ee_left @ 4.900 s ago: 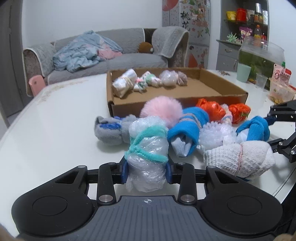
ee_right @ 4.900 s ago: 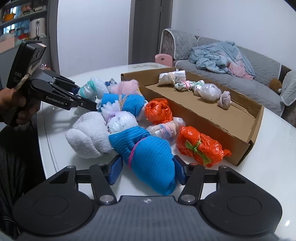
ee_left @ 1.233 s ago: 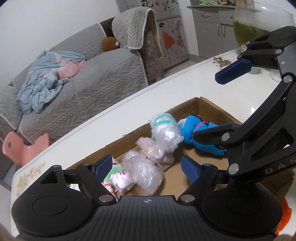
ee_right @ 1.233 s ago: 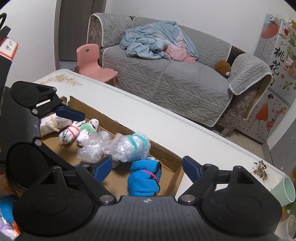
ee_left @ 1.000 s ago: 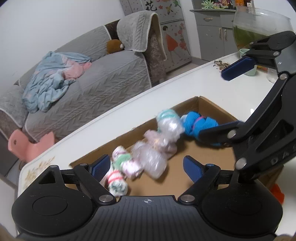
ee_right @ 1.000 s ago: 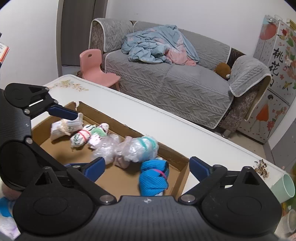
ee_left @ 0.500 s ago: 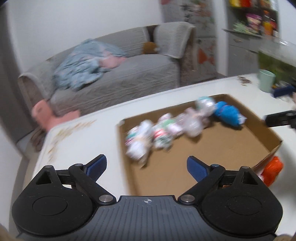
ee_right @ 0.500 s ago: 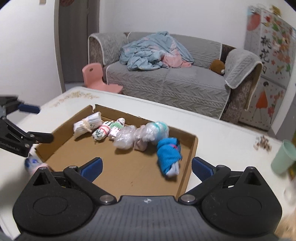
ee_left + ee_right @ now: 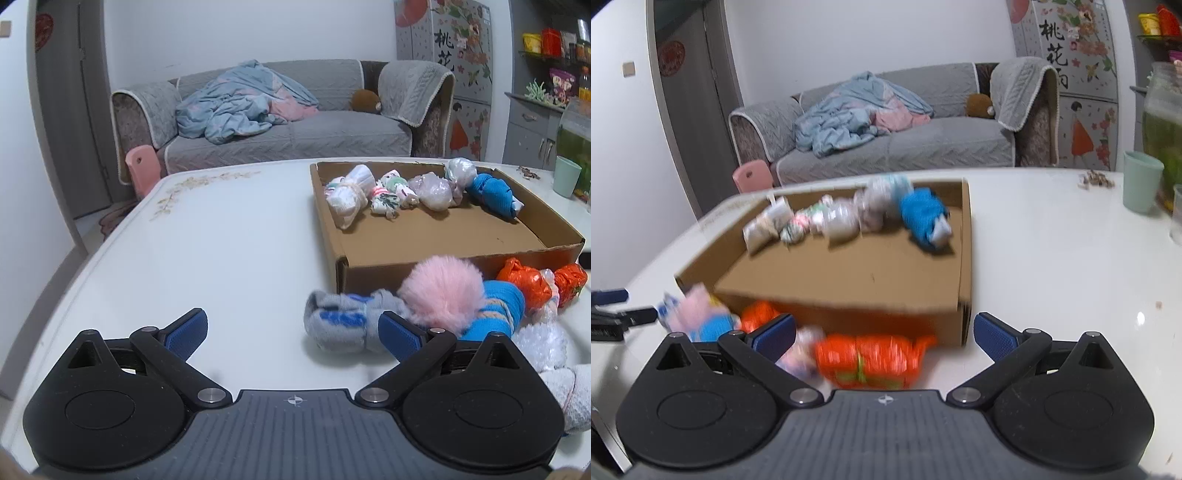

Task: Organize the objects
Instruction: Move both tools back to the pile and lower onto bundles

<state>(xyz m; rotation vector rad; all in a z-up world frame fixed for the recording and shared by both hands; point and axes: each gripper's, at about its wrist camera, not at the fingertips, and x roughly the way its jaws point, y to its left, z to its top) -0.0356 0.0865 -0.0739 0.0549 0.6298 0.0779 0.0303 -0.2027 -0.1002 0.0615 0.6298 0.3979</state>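
A shallow cardboard box [image 9: 461, 254] [image 9: 849, 306] on the white table holds several rolled bundles along its far wall, among them a blue sock roll [image 9: 493, 192] [image 9: 923, 216]. More bundles lie in front of the box: a grey sock roll [image 9: 343, 325], a pink fluffy ball [image 9: 441, 295], a blue roll [image 9: 495, 310], orange bags [image 9: 524, 282] [image 9: 871, 360]. My left gripper [image 9: 291, 334] is open and empty, just left of the grey roll. My right gripper [image 9: 884, 336] is open and empty, over the orange bag; this view is blurred.
A green cup [image 9: 1141, 181] [image 9: 567, 175] and a large jar [image 9: 1163, 122] stand at the table's right. A grey sofa [image 9: 288, 125] and a pink chair [image 9: 142, 168] are beyond the table. The left gripper's fingertips [image 9: 613, 295] show at the right wrist view's left edge.
Both grippers have pulled back from inside the box to the loose pile in front of it. The clear bundle and blue sock roll they held earlier now lie in the box.
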